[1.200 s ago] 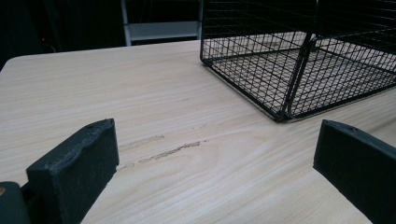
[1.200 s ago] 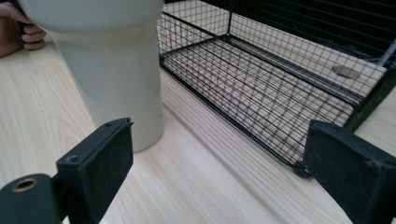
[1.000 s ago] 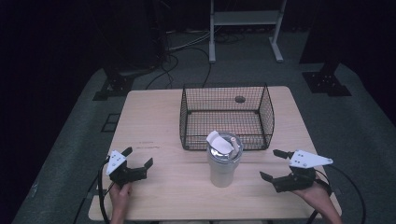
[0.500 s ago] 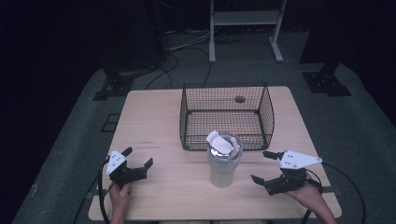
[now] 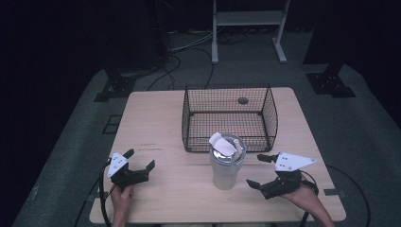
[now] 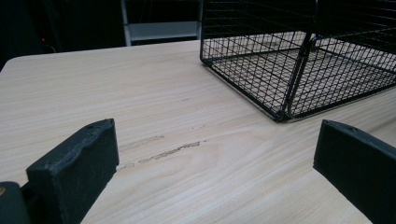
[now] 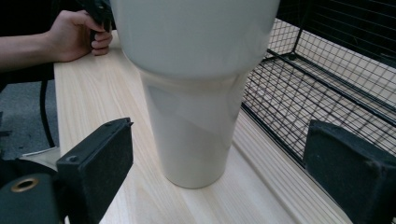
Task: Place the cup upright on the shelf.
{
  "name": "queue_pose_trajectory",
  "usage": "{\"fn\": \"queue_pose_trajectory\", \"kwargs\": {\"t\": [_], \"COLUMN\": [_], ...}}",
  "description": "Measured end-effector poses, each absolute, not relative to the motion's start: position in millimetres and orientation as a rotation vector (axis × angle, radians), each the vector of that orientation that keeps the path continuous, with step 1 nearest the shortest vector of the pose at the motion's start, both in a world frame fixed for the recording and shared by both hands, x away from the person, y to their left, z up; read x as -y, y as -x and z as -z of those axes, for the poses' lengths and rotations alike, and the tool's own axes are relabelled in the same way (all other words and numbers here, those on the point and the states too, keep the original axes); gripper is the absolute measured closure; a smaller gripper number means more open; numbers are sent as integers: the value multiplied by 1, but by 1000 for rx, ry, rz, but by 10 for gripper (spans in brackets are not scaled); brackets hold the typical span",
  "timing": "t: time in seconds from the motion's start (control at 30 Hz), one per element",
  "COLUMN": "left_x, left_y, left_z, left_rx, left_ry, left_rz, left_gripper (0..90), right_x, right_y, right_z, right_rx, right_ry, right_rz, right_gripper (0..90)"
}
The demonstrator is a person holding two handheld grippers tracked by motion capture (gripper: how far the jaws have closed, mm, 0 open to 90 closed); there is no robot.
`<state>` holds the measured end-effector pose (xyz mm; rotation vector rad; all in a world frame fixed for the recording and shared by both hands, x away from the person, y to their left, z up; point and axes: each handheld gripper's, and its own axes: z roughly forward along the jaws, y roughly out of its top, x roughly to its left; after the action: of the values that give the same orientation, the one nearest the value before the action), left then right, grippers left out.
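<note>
1. Tumbler stands upright near the middle of the bench, just in front of the near wall of the wire basket; lid is on.
2. Right gripper sits just right of the tumbler, jaws released and level with its narrow lower body. Advise centring before clenching and gripping below the wider top.
3. Left gripper rests well left, jaws released, holding nothing.

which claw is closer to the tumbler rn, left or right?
Right. The right claw sits just off the tumbler, open and aimed at it, not touching. The left claw is open too, farther off toward the table's other side.
</note>
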<state>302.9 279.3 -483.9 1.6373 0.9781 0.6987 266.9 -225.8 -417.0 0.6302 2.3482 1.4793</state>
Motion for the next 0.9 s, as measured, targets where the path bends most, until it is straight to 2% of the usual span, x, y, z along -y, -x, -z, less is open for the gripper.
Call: {"fn": "queue_pose_trajectory", "kwargs": {"t": [0.9], "left_x": [-279], "left_y": [-303], "left_z": [484], "left_rx": [-977], "left_ry": [-1634], "left_rz": [-698], "left_gripper": [0], "right_x": [183], "right_y": [-282], "right_z": [432], "right_rx": [-2371], "right_ry": [-629], "right_rz": [-1552], "right_gripper": [80]}}
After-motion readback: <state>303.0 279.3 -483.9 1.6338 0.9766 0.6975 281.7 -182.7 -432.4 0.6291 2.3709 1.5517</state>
